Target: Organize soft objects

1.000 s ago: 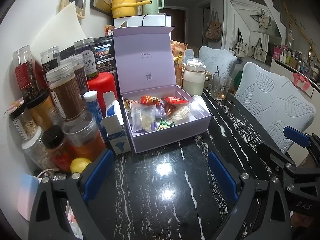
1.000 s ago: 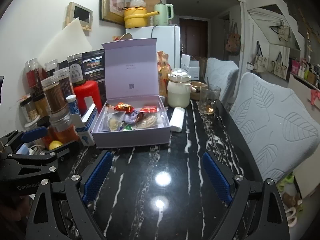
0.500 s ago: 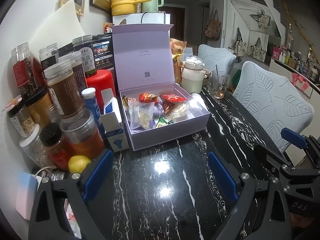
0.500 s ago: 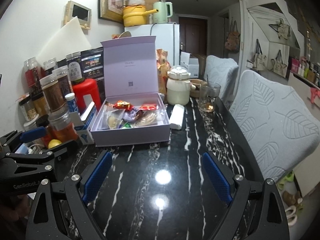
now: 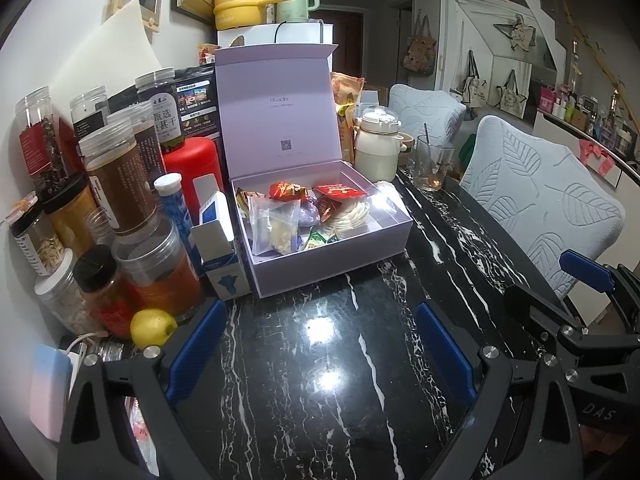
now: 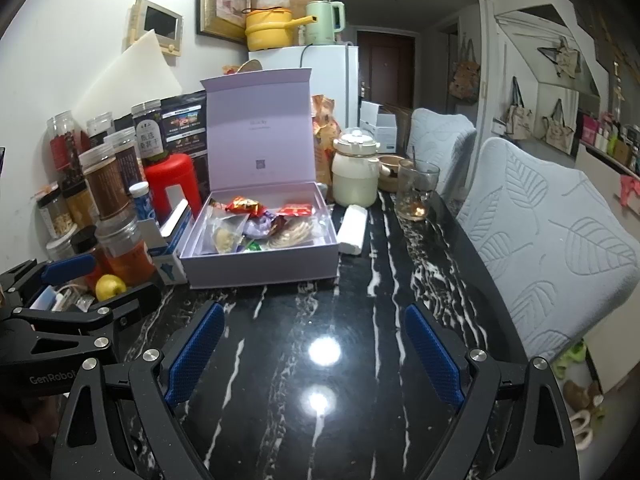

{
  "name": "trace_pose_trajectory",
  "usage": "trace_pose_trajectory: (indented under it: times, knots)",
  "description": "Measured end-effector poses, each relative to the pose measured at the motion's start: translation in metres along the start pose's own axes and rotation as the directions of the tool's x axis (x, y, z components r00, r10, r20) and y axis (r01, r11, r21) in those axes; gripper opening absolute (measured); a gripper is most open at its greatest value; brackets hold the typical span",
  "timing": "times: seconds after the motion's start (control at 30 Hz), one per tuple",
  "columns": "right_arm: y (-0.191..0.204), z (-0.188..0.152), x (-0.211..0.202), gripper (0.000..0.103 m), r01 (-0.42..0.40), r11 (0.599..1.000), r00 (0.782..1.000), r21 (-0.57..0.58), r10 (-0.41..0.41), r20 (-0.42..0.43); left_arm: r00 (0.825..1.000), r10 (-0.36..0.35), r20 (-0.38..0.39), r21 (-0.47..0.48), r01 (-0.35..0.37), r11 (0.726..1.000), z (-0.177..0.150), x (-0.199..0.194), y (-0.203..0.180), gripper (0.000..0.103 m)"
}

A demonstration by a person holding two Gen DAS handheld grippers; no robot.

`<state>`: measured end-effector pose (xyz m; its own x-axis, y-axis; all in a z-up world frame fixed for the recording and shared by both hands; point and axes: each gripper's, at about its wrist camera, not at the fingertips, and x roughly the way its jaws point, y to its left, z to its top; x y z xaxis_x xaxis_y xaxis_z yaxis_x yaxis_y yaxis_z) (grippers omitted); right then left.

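left gripper (image 5: 320, 344): jaws wide apart, holding nothing | right gripper (image 6: 316, 344): jaws wide apart, holding nothing | box (image 6: 260, 268): lid up, at 12 o'clock on table (image 6: 360, 420) | snack packets (image 6: 260, 226): inside box | white roll (image 6: 353, 229): touching box's 3 o'clock side

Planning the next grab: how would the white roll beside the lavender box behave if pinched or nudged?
The white roll looks soft, so it would probably squash when pinched. Being cylindrical and lying on glossy marble, it may roll or slide if nudged.
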<state>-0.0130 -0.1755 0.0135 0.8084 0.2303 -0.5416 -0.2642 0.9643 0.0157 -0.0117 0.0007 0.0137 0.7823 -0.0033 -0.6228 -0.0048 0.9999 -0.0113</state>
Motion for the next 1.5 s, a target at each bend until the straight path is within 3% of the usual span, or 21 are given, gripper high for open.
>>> trace_pose_trajectory:
  times: [1.5]
  knots:
    - [-0.013, -0.005, 0.003, 0.093, 0.005, 1.000, 1.000, 0.019, -0.005, -0.021, 0.999, 0.021, -0.036, 0.007, -0.021, 1.000, -0.007, 0.009, -0.002, 0.097]
